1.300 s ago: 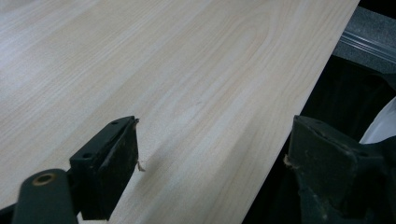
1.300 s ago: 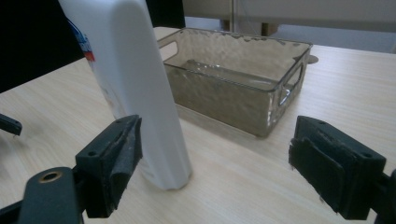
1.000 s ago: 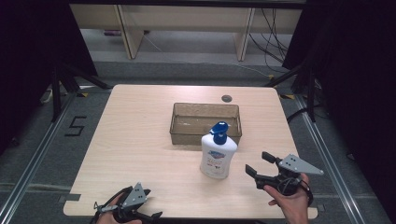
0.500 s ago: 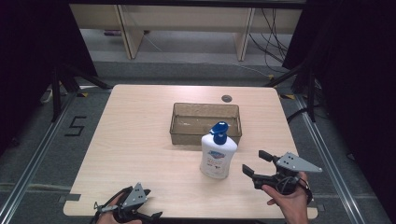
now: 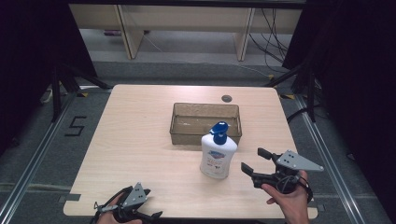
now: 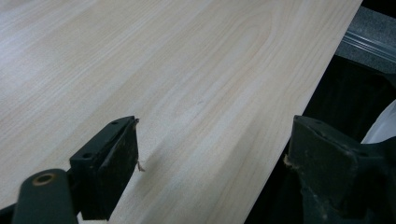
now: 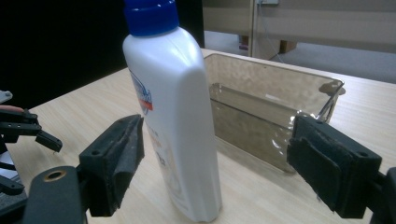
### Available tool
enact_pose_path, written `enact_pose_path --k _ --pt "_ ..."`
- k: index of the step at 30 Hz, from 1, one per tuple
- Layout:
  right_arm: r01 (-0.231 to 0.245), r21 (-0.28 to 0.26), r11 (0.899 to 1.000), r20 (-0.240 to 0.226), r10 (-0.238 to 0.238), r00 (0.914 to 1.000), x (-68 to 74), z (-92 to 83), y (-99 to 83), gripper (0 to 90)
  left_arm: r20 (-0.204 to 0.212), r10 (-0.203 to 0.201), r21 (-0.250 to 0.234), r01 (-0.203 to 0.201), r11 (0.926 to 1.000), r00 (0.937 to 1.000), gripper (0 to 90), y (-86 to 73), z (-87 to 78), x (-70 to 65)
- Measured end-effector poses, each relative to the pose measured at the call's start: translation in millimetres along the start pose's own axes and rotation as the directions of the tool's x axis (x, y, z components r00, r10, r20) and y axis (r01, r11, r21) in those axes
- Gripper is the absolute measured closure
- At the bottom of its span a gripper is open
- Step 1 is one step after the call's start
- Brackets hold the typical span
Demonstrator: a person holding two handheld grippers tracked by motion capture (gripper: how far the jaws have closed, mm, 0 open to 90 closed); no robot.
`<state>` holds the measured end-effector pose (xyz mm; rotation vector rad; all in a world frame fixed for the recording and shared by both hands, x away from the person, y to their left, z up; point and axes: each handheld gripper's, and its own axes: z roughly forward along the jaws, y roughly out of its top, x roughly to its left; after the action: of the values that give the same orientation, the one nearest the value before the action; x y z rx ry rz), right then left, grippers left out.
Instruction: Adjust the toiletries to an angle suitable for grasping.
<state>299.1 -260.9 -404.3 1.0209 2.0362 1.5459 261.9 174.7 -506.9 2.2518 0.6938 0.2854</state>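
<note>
A white pump bottle [image 5: 217, 154] with a blue cap stands upright on the wooden table, just in front of a clear brownish plastic bin [image 5: 206, 122]. My right gripper [image 5: 254, 161] is open to the right of the bottle, jaws pointing at it, a short gap away. In the right gripper view the bottle [image 7: 175, 112] stands between and beyond the wide-open jaws, with the bin [image 7: 275, 109] behind it. My left gripper [image 5: 148, 205] rests open at the table's front left edge; the left gripper view has bare tabletop [image 6: 163, 84] between its jaws.
A small round dark grommet [image 5: 227, 98] sits in the table near the far edge. The bin is empty. Metal rails run along the floor on both sides of the table, and shelving legs stand behind it.
My right gripper has drifted slightly left toward the bottle and a little lower. The left gripper, bottle and bin have stayed put.
</note>
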Motion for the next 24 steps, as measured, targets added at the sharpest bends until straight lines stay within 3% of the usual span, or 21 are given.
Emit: enact_pose_path --k 4,7,8,10,13,14,16,18,20,21,22,24 --pt "0.007 0.000 1.000 0.003 -0.007 1.0000 1.2 0.4 4.4 19.3 0.001 -0.017 -0.009 0.017 0.9998 0.9999 15.8 -0.4 0.2 -0.3" --pt "0.032 -0.010 0.999 -0.009 -0.032 0.9994 3.3 3.9 10.8 19.8 -0.006 -0.005 -0.003 0.004 1.0000 1.0000 15.8 -0.1 -0.2 0.7" --pt "0.041 -0.014 0.999 -0.008 -0.041 0.9991 3.6 4.6 12.2 19.9 0.002 -0.020 -0.009 0.020 0.9998 0.9998 15.8 -0.3 0.2 -0.6" --pt "0.044 -0.015 0.999 -0.005 -0.044 0.9990 6.4 5.9 16.1 20.0 -0.004 0.001 -0.002 -0.001 1.0000 1.0000 15.8 0.2 -0.5 0.6" --pt "0.072 -0.024 0.997 -0.024 -0.072 0.9971 7.6 8.5 21.0 20.0 -0.004 0.001 -0.003 -0.001 1.0000 1.0000 15.8 0.2 -0.6 0.5" --pt "0.080 -0.018 0.997 -0.015 -0.080 0.9967 8.4 8.5 22.6 20.0 -0.001 -0.022 -0.005 0.022 0.9997 0.9998 15.8 -0.4 -0.2 -0.6" --pt "0.077 -0.020 0.997 -0.020 -0.078 0.9968 7.5 9.3 24.0 20.0 -0.002 -0.008 -0.002 0.008 1.0000 1.0000 15.8 -0.1 -0.4 0.6" --pt "0.037 -0.003 0.999 -0.039 -0.037 0.9986 8.6 10.1 24.1 20.0 -0.004 -0.002 -0.004 0.002 1.0000 1.0000 15.8 0.0 -0.2 0.9" --pt "0.054 -0.024 0.998 -0.025 -0.055 0.9982 7.3 11.9 24.1 20.0 -0.003 -0.023 -0.005 0.023 0.9997 0.9997 15.8 -0.3 0.0 -0.5" --pt "0.052 -0.007 0.999 -0.043 -0.052 0.9977 6.8 11.9 24.5 20.0 0.001 -0.011 -0.010 0.011 0.9999 0.9999 15.8 0.1 0.1 0.1" --pt "0.063 -0.015 0.998 -0.027 -0.064 0.9976 6.5 12.4 24.7 20.0 0.000 -0.010 -0.010 0.010 0.9999 0.9999 15.8 0.1 0.1 0.2" --pt "0.045 -0.006 0.999 -0.040 -0.045 0.9982 8.4 14.0 25.6 20.0 0.000 -0.009 -0.009 0.009 0.9999 1.0000 15.8 0.0 0.1 0.4"
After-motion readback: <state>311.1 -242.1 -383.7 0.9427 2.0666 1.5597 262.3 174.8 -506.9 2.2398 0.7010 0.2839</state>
